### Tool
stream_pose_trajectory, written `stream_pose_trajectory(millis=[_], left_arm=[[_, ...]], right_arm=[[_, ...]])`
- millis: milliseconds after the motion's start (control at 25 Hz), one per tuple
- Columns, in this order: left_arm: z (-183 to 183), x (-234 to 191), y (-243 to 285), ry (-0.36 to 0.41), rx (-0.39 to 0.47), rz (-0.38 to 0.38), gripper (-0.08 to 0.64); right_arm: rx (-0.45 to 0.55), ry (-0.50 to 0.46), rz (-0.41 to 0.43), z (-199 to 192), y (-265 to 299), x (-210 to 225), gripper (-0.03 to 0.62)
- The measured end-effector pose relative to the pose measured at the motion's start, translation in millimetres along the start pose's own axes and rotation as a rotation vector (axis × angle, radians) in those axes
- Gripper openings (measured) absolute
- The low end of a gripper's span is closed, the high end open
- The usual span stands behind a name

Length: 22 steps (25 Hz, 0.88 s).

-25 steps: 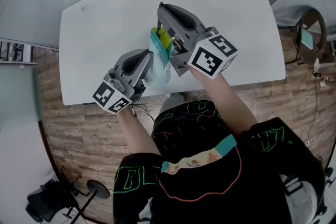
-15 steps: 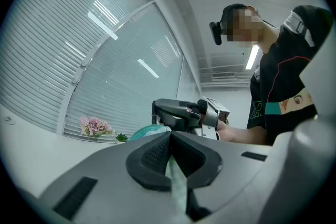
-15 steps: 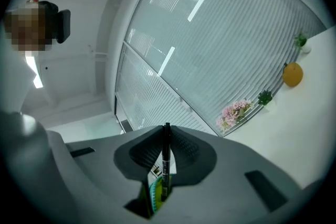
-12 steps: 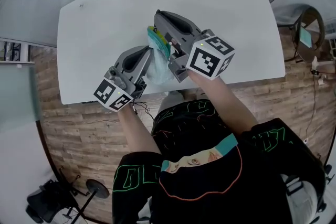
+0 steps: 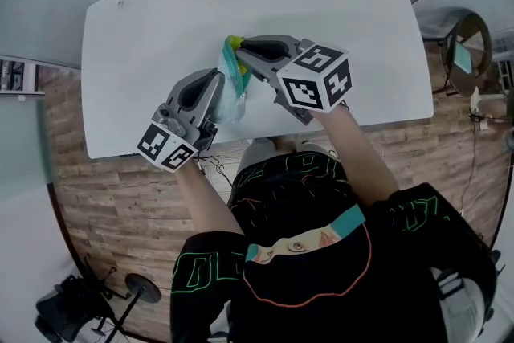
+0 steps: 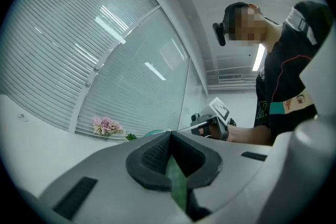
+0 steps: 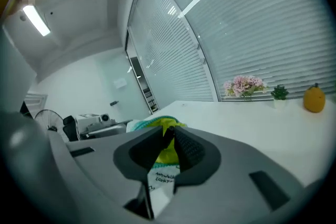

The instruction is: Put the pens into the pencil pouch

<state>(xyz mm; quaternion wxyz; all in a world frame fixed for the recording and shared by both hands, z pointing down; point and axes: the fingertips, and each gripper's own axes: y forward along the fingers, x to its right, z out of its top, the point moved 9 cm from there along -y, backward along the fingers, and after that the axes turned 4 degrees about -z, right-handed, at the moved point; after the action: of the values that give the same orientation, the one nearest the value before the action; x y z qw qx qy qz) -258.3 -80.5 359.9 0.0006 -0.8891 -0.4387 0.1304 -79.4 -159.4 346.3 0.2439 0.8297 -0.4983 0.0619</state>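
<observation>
Showing both of my grippers at the pencil pouch (image 5: 235, 95), which sits near the front edge of the white table (image 5: 144, 36).

Left gripper (image 5: 219, 83): jaws pressed together on a thin green strip (image 6: 176, 182), which I take to be the pouch's soft rim. This grip props the mouth open.

Right gripper (image 5: 240, 50): jaws nearly together, pinching a slim dark shaft (image 7: 168, 138), which I judge to be a pen. It points toward the teal mouth of the pouch. Yellow contents (image 7: 167, 156) and a white label already fill part of the opening.

Risks, as I judge them:
(a) The pinch on the pen is narrow. If the shaft meets the rim or the yellow contents at a slant, it may pivot between my pads and slide out.
(b) The pouch wall is limp. A push against it may fold the mouth shut instead of admitting the pen.
(c) My left grip holds only the rim's edge. A downward shove from the right may pull the fabric free, and the pouch would slump.
(d) If I let go before the pen is well inside, it may fall to the table and roll off the near edge.
</observation>
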Motion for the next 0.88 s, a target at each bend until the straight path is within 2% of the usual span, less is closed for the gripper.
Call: stream_pose_trajectory(millis=[120,240,360,480,680,880], left_arm=[[-2,-2,1,-0.009,0.001,-0.016,-0.002],[-4,-4,-1,-0.014,-0.004,-0.021,0.0],[-7,-9,-4,-0.021,-0.007,-0.017,-0.001],[-10,-15,-6,-0.033,-0.006,-0.012,-0.001],[-11,-22,-12,-0.046,0.0,-0.012,0.0],[-15,-27,-16,-0.06,-0.002,-0.019,0.0]], right_arm=[[-0.026,-0.031,0.007,-2,4,3,0.054],[0.047,-0.024,-0.015,3,0,9,0.054],[0.104,-0.011,-0.062,10,-8,23,0.054],[0.116,0.015,-0.129,13,-15,43,0.054],[-0.028,0.039,-0.219,-2,-9,66,0.054],[-0.212,0.051,-0.239,-27,13,77,0.054]])
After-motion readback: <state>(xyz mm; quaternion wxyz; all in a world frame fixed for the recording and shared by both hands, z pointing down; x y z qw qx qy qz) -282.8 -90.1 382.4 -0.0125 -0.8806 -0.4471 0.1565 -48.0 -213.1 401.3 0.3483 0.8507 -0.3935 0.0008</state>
